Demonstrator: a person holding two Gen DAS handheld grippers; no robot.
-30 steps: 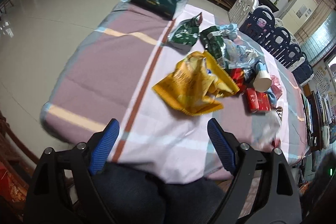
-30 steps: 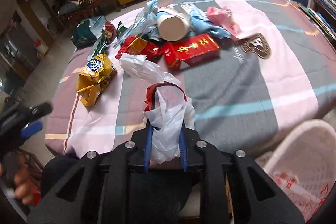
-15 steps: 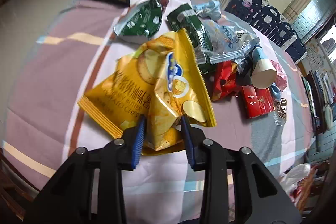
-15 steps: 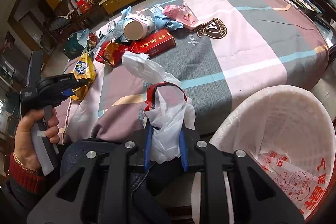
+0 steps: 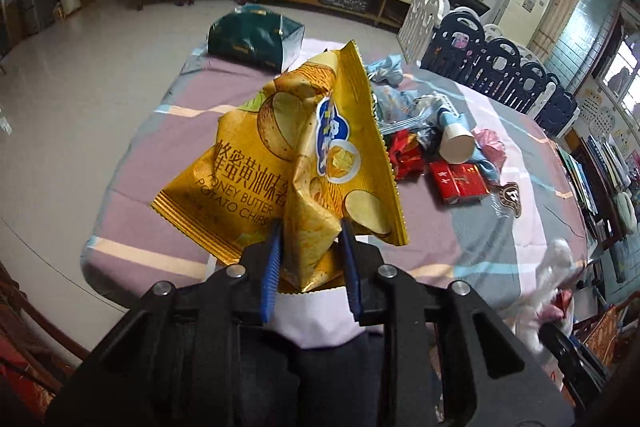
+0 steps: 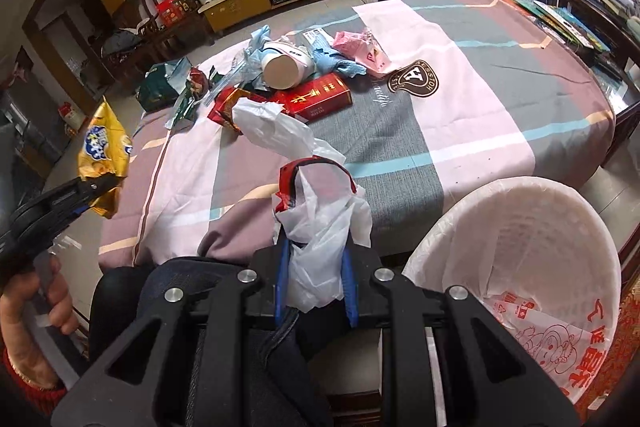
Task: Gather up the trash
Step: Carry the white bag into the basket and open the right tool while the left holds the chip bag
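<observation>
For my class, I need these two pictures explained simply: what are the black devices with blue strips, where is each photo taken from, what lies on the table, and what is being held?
There is no robot here. A person holds a hand-operated gripper in each hand, and a fisheye camera on each one looks forward along its two blue-padded fingers.

One picture comes from the left gripper. It is shut on a yellow potato chip bag, lifted above the table.

The other comes from the right gripper, shut on a white plastic bag with red handles. A white waste basket stands beside the table.

On the striped tablecloth lie a red box, a paper cup, a pink wrapper, a dark green bag and other wrappers.
</observation>
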